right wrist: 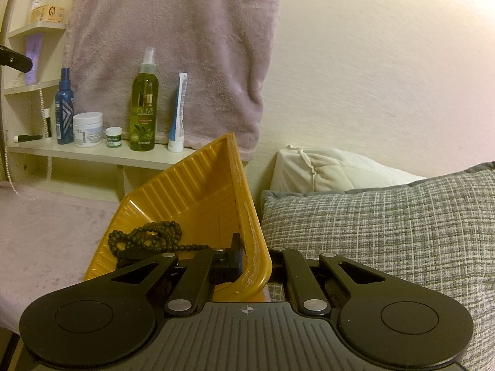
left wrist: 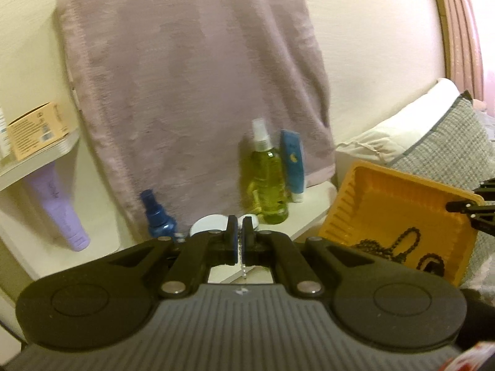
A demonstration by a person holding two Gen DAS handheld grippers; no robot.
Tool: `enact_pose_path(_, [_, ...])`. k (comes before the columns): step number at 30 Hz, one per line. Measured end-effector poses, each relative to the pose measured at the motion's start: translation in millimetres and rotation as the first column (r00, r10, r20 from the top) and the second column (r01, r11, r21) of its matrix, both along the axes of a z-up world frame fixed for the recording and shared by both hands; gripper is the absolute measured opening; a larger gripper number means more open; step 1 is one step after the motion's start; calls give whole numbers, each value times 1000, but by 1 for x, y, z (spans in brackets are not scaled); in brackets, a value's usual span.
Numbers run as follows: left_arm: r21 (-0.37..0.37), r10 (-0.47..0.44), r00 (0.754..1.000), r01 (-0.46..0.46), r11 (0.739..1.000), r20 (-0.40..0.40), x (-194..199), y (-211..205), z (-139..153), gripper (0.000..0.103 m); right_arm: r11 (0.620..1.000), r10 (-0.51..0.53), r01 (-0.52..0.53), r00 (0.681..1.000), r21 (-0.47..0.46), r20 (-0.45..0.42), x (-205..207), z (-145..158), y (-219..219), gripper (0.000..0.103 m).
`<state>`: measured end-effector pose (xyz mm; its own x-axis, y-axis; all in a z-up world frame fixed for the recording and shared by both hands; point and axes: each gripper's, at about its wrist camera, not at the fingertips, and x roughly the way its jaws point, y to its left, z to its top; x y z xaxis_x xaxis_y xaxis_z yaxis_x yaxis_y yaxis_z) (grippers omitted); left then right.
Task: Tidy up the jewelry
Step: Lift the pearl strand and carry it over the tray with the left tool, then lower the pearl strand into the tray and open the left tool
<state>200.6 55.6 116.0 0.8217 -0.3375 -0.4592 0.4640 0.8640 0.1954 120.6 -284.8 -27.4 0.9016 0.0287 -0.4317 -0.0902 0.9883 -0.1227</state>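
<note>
My left gripper (left wrist: 240, 225) is shut on a thin pale bead chain (left wrist: 244, 267) that dangles below its fingers. In the right wrist view that gripper's tip (right wrist: 18, 60) shows at the far left, and the chain (right wrist: 46, 117) hangs from it in a long loop in front of the shelf. My right gripper (right wrist: 252, 256) is shut on the rim of a yellow ribbed tray (right wrist: 247, 216), which it holds tilted. A black bead necklace (right wrist: 148, 235) lies coiled in the tray. In the left wrist view the tray (left wrist: 386, 204), its black beads (left wrist: 399, 244) and the right gripper (left wrist: 464, 207) sit at the right.
A white shelf (right wrist: 92, 151) carries an olive spray bottle (right wrist: 144, 105), a blue bottle (right wrist: 64, 108), white jars (right wrist: 88, 130) and a tube (right wrist: 178, 114). A pink towel (right wrist: 173, 46) hangs behind. A grey woven pillow (right wrist: 386, 232) and a white pillow (right wrist: 334, 170) lie right; a pink cover (right wrist: 46, 241) lies left.
</note>
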Motion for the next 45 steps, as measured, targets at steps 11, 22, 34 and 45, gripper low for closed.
enact_pose_path(11, [4,-104,995,104,995,-7,5,-32,5,1,1000,1,-1,1000,0,0,0,0,0,6])
enact_pose_path(22, [-6,-201,979,201,979,-9,6,-70,13,1,1000,2,-2,1000,7,-4,2,-2,-3,6])
enact_pose_path(34, [-43,-321,947,320,946,-6,6,-124,17,1,1000,-1,1,1000,22,-8,2,-3,-5,6])
enact_pose_path(45, [-66,-389,918,384,921,-78,16,-170,-11,1,990,-43,50,998,135,-54,10,-13,-27,6])
